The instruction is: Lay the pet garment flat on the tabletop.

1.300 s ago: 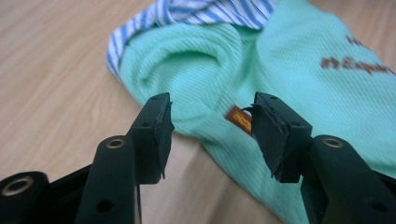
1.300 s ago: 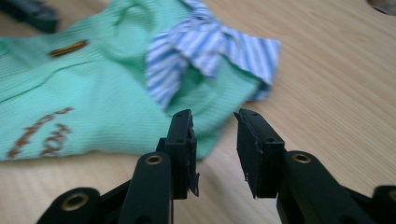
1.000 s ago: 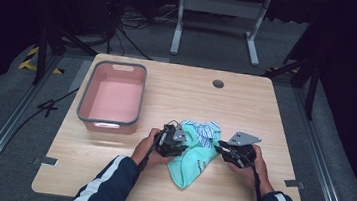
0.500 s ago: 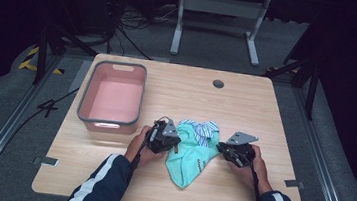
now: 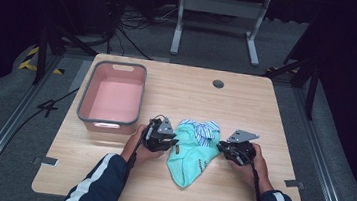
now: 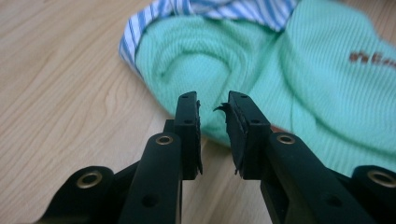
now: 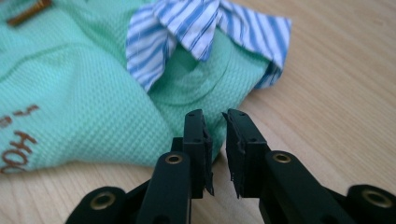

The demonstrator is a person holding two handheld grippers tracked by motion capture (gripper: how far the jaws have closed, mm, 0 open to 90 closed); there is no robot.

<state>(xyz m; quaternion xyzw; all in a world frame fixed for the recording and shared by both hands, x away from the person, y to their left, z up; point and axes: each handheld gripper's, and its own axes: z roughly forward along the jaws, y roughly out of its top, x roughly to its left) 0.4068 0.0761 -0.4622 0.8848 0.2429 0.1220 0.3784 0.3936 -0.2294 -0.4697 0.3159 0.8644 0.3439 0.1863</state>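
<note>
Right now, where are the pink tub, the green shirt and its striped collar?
pink tub (image 5: 85, 101): high view, left rim.
green shirt (image 5: 191, 158): high view, middle of fabric.
striped collar (image 7: 196, 28): right gripper view, centre fold.

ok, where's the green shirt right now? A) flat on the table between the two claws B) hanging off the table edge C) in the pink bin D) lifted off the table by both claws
A: the shirt lies on the table between the left claw and right claw, both open with a gap at its edge; the bin holds nothing.
</note>
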